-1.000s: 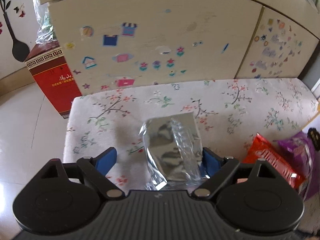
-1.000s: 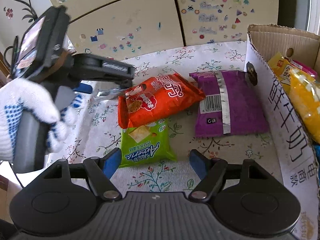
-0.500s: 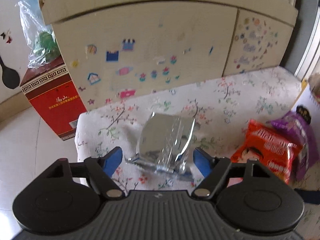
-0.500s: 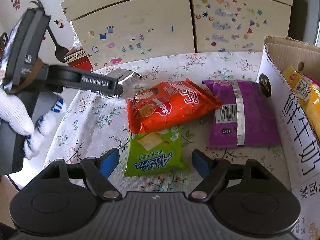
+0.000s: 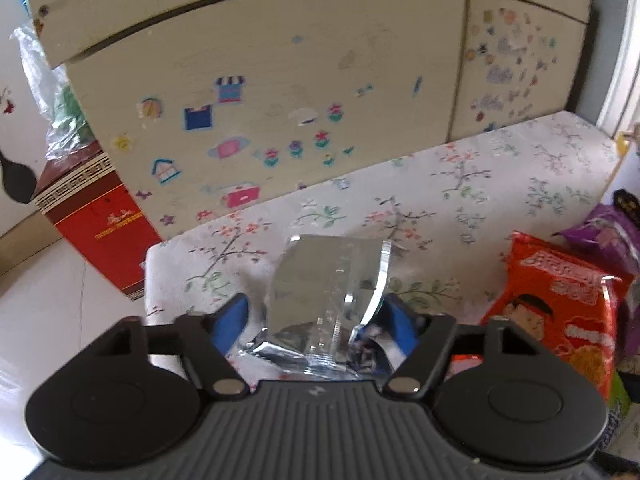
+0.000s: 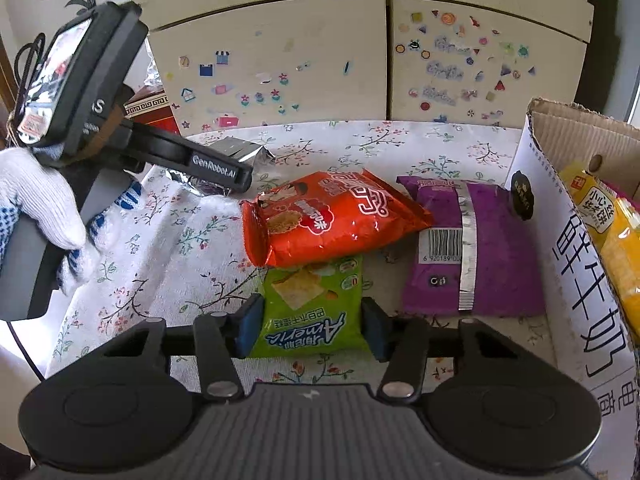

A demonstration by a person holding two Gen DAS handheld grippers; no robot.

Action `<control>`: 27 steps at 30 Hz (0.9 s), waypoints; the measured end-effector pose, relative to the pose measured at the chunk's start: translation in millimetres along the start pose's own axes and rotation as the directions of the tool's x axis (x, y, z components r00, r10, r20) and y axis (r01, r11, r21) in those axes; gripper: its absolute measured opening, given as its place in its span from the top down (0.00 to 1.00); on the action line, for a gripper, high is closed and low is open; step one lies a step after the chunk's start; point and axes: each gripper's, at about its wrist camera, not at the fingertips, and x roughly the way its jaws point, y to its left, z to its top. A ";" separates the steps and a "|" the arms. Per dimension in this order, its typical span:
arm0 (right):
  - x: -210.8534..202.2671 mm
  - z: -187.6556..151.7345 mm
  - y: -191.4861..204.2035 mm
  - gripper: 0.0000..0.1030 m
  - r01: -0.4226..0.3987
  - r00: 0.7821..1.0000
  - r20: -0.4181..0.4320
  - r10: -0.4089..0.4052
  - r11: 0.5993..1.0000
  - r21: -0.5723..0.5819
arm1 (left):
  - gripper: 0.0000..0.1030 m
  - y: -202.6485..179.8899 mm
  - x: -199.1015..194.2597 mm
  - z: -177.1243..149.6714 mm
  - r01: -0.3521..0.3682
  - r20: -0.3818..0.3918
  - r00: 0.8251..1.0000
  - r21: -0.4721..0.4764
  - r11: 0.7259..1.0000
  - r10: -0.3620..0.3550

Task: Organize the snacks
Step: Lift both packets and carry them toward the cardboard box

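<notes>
My left gripper (image 5: 316, 316) is shut on a silver foil snack bag (image 5: 328, 292) and holds it above the floral tablecloth (image 5: 480, 184). The bag also shows in the right wrist view (image 6: 236, 150) at the tip of the left gripper (image 6: 224, 176). My right gripper (image 6: 310, 330) is open, its blue fingers on either side of a green chip bag (image 6: 308, 304) lying on the table. An orange snack bag (image 6: 336, 216) overlaps the green bag's far end. A purple bag (image 6: 472, 248) lies to the right.
A cardboard box (image 6: 576, 240) stands at the right with yellow snack packs (image 6: 612, 232) inside. A sticker-covered cabinet (image 6: 360, 64) runs along the back. A red carton (image 5: 96, 220) stands on the floor left of the table.
The left gripper has closed on the silver bag and lifted it off the table. The right gripper has moved forward and down so its fingers straddle the green bag.
</notes>
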 end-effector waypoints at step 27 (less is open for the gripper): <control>-64.2 1.7 1.0 0.43 -0.022 0.998 -0.062 0.018 0.997 -0.074 | 0.46 -28.7 -93.2 -47.5 -0.033 -0.017 0.999 0.021 0.999 0.033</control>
